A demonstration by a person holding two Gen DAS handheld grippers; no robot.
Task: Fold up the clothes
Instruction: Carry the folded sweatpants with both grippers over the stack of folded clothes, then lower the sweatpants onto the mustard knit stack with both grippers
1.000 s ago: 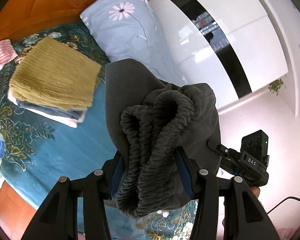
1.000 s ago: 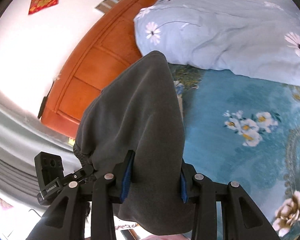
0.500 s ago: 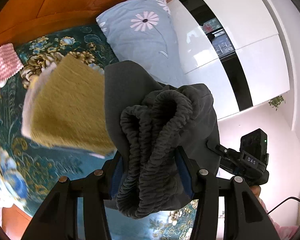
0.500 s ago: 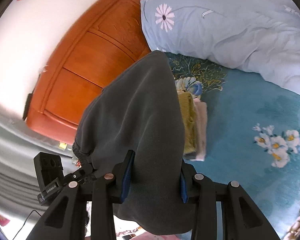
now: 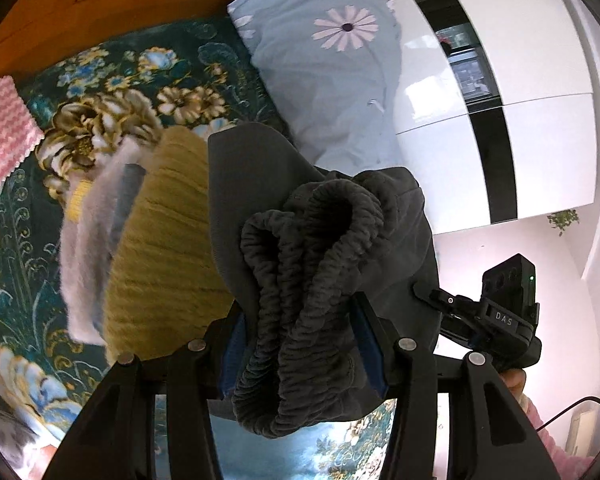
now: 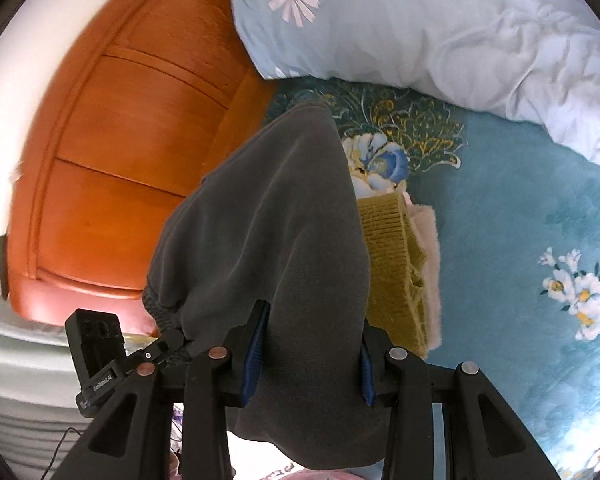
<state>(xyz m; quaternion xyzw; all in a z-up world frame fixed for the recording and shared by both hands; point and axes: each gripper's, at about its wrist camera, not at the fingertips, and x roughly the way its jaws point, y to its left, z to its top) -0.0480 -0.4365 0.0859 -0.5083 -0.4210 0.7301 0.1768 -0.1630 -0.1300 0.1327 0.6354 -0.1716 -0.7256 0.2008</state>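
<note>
- So a lot is blocked: the dark grey garment (image 5: 300,264) fills the middle of the left wrist view and covers the near part of the folded stack (image 5: 156,248) behind it.
- Only the mustard knit top layer (image 5: 168,240) and a pale fuzzy layer under it can be told apart; the stack is blurred, and a grey-blue strip between the layers is too smeared to name.
- From the right wrist view, the garment (image 6: 276,240) hides most of the same stack (image 6: 400,276), with just a mustard edge and a pinkish fluffy edge poking out on the right.
- A pink-and-white zigzag cloth (image 5: 2,128) is cut off at the left rim of the left view.
- Left tongs (image 5: 300,348): closed partway on the bunched elastic waistband end of the garment, blue pads pressing it from both sides, fabric spilling down past them.
- Right tongs (image 6: 306,348): clamped on a flatter, smoother fold of the same garment, which fills the whole gap between the pads.
- The garment is held up off the bed (image 6: 520,220) between both tongs, in front of the stack, which sits on the teal floral bedspread.
- A light blue daisy-print pillow (image 6: 440,24) lies beyond, by the orange wooden headboard (image 6: 120,140).
</note>
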